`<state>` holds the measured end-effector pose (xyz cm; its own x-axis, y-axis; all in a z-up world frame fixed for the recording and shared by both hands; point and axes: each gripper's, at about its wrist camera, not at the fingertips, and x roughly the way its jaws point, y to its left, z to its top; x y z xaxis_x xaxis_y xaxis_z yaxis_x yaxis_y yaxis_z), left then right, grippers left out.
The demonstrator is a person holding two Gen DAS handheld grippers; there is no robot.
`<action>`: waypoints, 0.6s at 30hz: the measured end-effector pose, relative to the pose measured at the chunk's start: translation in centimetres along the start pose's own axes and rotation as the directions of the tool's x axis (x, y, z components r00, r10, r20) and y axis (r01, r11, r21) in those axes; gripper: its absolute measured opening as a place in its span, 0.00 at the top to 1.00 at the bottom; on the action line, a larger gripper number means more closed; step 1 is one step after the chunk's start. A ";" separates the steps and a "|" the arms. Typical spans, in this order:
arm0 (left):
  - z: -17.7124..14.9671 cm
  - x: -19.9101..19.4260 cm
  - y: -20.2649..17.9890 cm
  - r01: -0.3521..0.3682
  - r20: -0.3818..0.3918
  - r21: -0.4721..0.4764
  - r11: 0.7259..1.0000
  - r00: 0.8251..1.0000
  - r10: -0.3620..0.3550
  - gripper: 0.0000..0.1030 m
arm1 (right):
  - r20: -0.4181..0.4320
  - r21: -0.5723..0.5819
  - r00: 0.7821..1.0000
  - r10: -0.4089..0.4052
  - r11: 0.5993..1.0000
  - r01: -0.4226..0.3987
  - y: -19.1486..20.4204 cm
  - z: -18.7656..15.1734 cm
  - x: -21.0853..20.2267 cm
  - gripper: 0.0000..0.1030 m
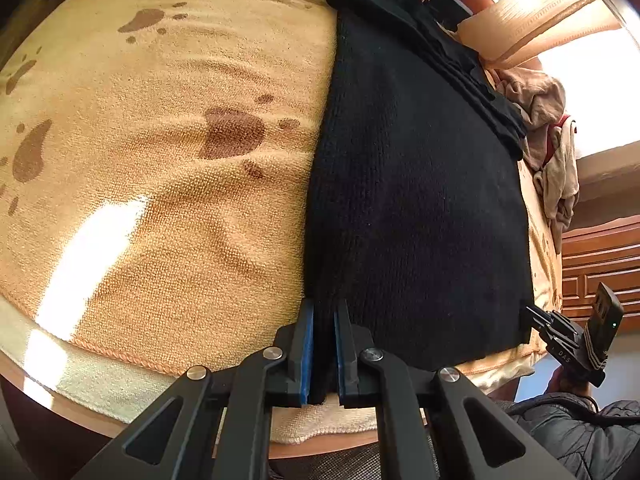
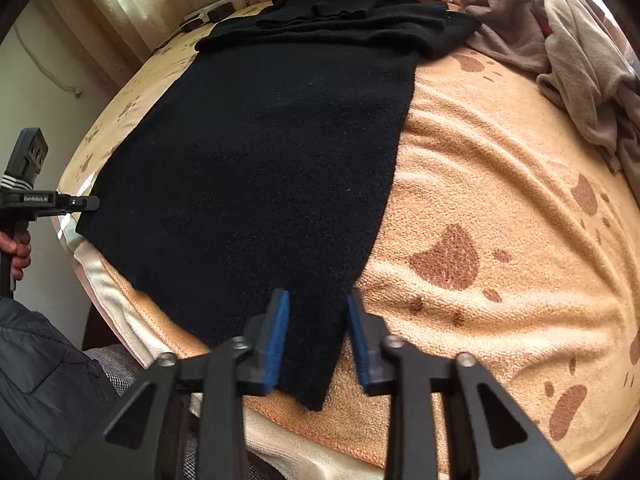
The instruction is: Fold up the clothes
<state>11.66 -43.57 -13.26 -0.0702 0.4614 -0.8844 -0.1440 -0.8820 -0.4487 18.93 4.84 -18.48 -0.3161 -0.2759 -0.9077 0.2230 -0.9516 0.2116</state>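
Observation:
A black knitted garment [image 1: 412, 200] lies flat on an orange paw-print blanket [image 1: 160, 140], with its far end folded over in layers. My left gripper [image 1: 323, 308] is shut on the garment's near left corner, and black cloth shows between the blue pads. In the right wrist view the same garment [image 2: 260, 160] runs away from me. My right gripper [image 2: 318, 300] straddles its near right corner; the blue pads stand apart with the cloth between them. Each gripper shows in the other's view: the right gripper [image 1: 530, 314] and the left gripper [image 2: 94, 202] sit at opposite near corners.
A pile of beige and red clothes [image 2: 580, 60] lies at the far right of the blanket [image 2: 500, 200]. The bed's near edge runs just under both grippers. A person's hand [image 2: 18, 252] grips the left handle. Dark wooden furniture [image 1: 600, 260] stands beyond the right side.

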 end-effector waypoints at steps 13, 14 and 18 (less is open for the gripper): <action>-0.5 0.0 0.1 -0.003 -0.012 -0.004 1.000 1.000 0.003 0.90 | 0.006 0.100 0.994 0.110 0.989 -0.110 -1.2 -0.3 0.8 0.88; -0.5 0.0 0.2 0.001 -0.015 -0.006 1.000 1.000 -0.001 0.90 | 0.010 0.113 0.992 0.124 0.986 -0.125 -1.4 -0.4 0.8 0.87; -0.6 0.1 -0.2 -0.010 -0.030 0.003 1.000 0.999 0.010 0.90 | 0.009 0.066 0.997 0.082 0.994 -0.082 -0.6 -0.4 0.9 0.90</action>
<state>12.27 -43.41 -13.38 -0.0416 0.4498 -0.8922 -0.1462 -0.8861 -0.4399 18.93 5.20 -19.59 -0.3047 -0.3538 -0.8843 0.1872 -0.9326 0.3087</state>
